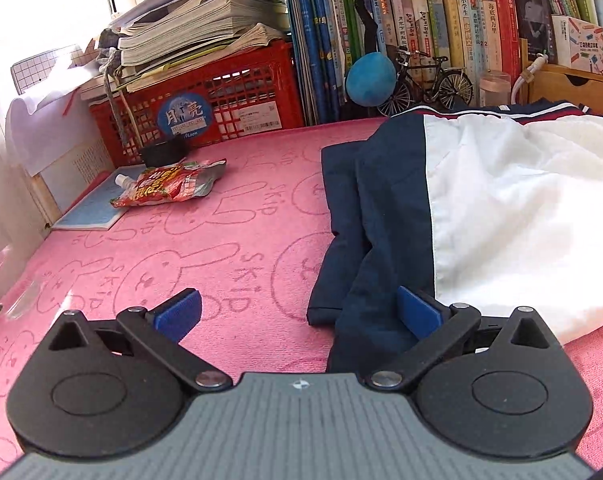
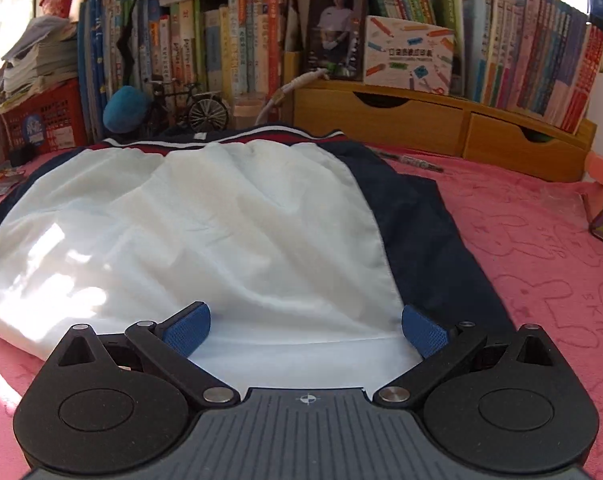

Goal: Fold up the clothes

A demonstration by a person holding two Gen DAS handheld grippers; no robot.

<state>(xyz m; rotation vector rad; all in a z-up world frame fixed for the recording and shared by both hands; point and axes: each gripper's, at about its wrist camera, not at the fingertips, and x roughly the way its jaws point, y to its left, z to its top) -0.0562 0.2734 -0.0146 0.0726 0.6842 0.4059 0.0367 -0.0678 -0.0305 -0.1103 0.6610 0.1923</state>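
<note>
Nearest in the left wrist view, the left gripper (image 1: 297, 312) has its jaws spread wide and grips nothing; its right blue pad (image 1: 417, 316) sits over the navy sleeve (image 1: 357, 240), which lies doubled along the left side of the jacket (image 1: 521, 208). It looks poised to pick that sleeve up for a fold inward. The right gripper (image 2: 305, 328) is likewise spread and empty, low over the near hem of the white panel (image 2: 205, 224), with the other navy sleeve (image 2: 433, 236) just outside its right pad. The jacket lies flat in the middle of the pink towel (image 1: 181, 264) that covers the worktop, collar toward the far edge, apparently spread out so both sides can be reached. Well apart, toward the far left corner, a crumpled snack pouch (image 1: 165, 186) rests partly on a pale blue notebook (image 1: 89, 208). Behind it, a red crate (image 1: 221, 96) carries a heap of papers and workbooks. Along the far edge stand a model bicycle (image 1: 429, 80), a blue plush (image 1: 371, 78), and a wooden drawer unit (image 2: 421, 128) with drawers shut, contents hidden.
</note>
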